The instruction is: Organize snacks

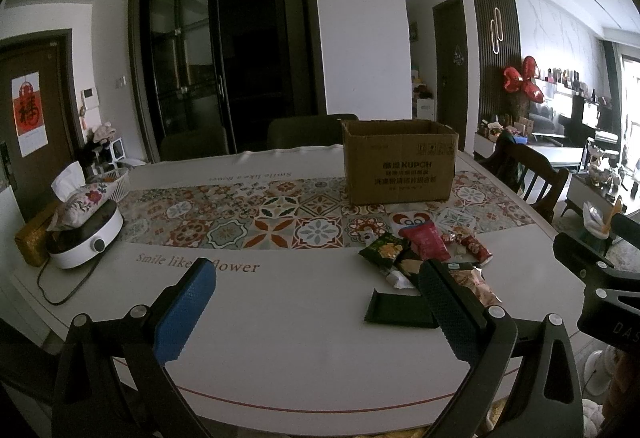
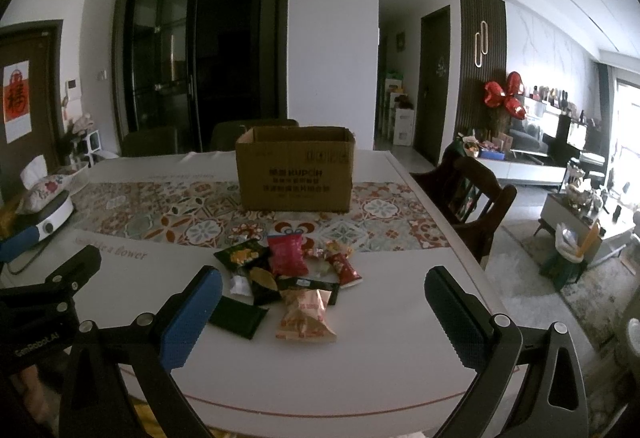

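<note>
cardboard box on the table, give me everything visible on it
The cardboard box is plain brown corrugated card, rectangular, with dark printed text including "KUPOH" on its near face. Its top is open; the inside is not visible from either view. It stands upright on the patterned tile-print strip of the table mat, toward the far side of the table, with chair backs behind it. The snack pile lies in front of it, apart from it. Nothing touches the box but the mat; neither hand-held gripper is near it.

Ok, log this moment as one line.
left gripper: open, empty | right gripper: open, empty | snacks: piled on table, untouched | box: open, behind pile
</note>
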`<state>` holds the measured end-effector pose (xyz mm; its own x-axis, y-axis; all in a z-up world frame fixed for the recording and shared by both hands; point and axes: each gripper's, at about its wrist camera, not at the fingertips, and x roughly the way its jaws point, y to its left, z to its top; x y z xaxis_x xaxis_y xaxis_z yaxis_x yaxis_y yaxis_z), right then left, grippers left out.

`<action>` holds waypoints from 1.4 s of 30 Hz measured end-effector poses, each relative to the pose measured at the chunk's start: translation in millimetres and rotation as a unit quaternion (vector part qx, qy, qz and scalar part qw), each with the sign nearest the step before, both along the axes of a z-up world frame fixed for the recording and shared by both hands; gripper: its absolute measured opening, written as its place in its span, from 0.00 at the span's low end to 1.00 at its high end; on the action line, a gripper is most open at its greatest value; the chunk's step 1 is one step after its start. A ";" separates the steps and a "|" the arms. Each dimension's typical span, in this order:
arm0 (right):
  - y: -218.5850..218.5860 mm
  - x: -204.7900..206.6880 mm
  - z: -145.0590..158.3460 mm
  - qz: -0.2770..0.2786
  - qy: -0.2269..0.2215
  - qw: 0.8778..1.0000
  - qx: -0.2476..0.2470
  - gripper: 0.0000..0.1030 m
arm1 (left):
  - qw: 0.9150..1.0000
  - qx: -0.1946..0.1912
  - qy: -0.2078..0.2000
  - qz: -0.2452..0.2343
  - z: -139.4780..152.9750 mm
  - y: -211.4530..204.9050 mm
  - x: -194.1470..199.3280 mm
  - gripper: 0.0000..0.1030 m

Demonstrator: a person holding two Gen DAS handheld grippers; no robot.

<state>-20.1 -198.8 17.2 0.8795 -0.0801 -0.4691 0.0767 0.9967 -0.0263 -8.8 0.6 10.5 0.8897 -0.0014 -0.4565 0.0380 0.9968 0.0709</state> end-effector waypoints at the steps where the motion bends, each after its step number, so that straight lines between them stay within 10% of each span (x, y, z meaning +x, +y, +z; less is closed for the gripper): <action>1: -0.1 0.1 0.0 0.000 0.000 1.000 0.000 0.99 | 1.000 0.000 0.000 0.000 0.0 0.0 -0.1 1.00; 24: -15.9 23.8 -13.4 -0.002 0.043 0.999 0.030 0.99 | 0.997 0.013 0.063 -0.052 -20.1 -19.8 34.0 1.00; 42: -21.9 94.4 -67.4 0.025 0.159 0.985 0.056 0.90 | 0.968 0.016 0.207 -0.143 -82.0 -59.5 100.8 1.00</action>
<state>74.3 -220.7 -50.2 0.6884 0.0282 -0.7248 0.0324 0.9971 0.0695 92.1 -58.9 -71.5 0.5961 -0.2002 -0.7775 0.3429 0.9391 0.0210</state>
